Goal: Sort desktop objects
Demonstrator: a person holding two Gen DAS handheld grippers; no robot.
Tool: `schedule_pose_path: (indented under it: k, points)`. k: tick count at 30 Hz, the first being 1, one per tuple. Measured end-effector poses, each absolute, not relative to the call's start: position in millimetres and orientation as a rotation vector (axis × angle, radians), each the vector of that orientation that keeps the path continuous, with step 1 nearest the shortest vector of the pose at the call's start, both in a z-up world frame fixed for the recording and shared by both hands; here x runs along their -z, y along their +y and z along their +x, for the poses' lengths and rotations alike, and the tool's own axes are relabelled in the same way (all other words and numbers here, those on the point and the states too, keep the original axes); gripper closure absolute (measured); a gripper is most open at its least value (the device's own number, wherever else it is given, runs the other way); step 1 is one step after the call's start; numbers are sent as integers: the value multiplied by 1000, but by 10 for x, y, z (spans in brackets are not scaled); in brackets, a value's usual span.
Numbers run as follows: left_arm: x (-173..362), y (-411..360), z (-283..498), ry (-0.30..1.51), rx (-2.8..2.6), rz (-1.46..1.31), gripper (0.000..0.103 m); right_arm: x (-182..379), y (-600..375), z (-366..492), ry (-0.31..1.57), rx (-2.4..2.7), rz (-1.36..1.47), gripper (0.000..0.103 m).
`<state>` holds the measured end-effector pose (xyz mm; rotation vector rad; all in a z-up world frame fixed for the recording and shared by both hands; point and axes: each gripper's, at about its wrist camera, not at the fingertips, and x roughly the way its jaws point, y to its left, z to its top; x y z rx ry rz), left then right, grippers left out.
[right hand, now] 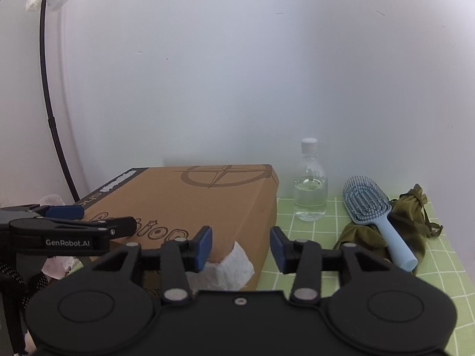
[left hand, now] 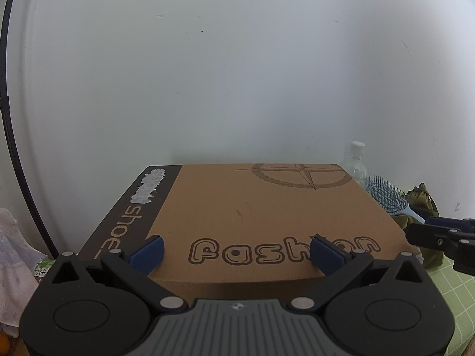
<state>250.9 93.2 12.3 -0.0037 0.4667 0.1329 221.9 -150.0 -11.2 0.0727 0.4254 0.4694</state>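
Observation:
A brown cardboard shoe box (left hand: 255, 213) marked "fashion" lies closed on the table; it also shows in the right wrist view (right hand: 184, 204). My left gripper (left hand: 236, 250) is open and empty, hovering over the box's near edge; it also shows in the right wrist view (right hand: 89, 219). My right gripper (right hand: 241, 244) is open and empty, just right of the box's near corner, above a crumpled white tissue (right hand: 234, 267). A clear water bottle (right hand: 310, 184), a light blue hairbrush (right hand: 371, 207) and an olive drawstring pouch (right hand: 409, 216) sit to the right.
A green checked tablecloth (right hand: 439, 281) covers the table. A white wall stands close behind. A black cable (right hand: 50, 112) runs up the wall at the left. Pale cloth (left hand: 12, 243) lies left of the box.

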Motion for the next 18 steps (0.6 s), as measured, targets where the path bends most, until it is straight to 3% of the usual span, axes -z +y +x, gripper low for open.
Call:
schedule_pose_path:
  k: [7,16,18]
  points:
    - [-141,993,2582,462,-141,-18,0,95,-1458,2134,412,-447,30,56]
    - [-403,944,2049,427,-155,-162,0,-50,-1628,1786,355,-375,13,2]
    - [-454,853,1898,405,-170,-153,0,-87,-1666,1698,339,-360,9,1]
